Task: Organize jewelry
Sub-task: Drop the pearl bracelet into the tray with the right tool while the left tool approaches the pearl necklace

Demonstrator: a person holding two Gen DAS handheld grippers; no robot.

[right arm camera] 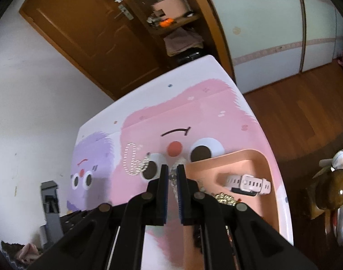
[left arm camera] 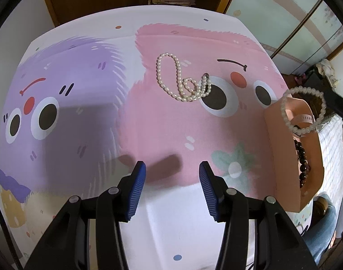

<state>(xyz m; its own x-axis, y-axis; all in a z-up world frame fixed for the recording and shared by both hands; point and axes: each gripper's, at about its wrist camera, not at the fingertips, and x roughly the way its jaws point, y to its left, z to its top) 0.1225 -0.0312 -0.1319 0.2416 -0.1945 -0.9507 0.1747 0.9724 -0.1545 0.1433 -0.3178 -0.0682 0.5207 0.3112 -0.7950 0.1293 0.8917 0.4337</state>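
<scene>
A pearl necklace [left arm camera: 182,78] lies looped on the pink part of the table cover; it shows small in the right wrist view [right arm camera: 134,159]. A peach tray [left arm camera: 281,157] at the table's right edge holds a pink watch [right arm camera: 248,184], a dark bead bracelet [left arm camera: 303,162] and a gold chain [right arm camera: 225,199]. A clear bead bracelet [left arm camera: 304,110] hangs in the air above the tray. My right gripper [right arm camera: 172,175] is shut on that bracelet [right arm camera: 174,177] beside the tray's near left rim. My left gripper [left arm camera: 172,173] is open and empty, low over the cover, short of the necklace.
The table cover [left arm camera: 81,123] has purple and pink cartoon faces. A brown door [right arm camera: 85,33] and shelves [right arm camera: 171,20] stand behind the table. Wooden floor [right arm camera: 295,108] and wardrobe doors lie to the right. A round brown object [right arm camera: 335,191] sits right of the table.
</scene>
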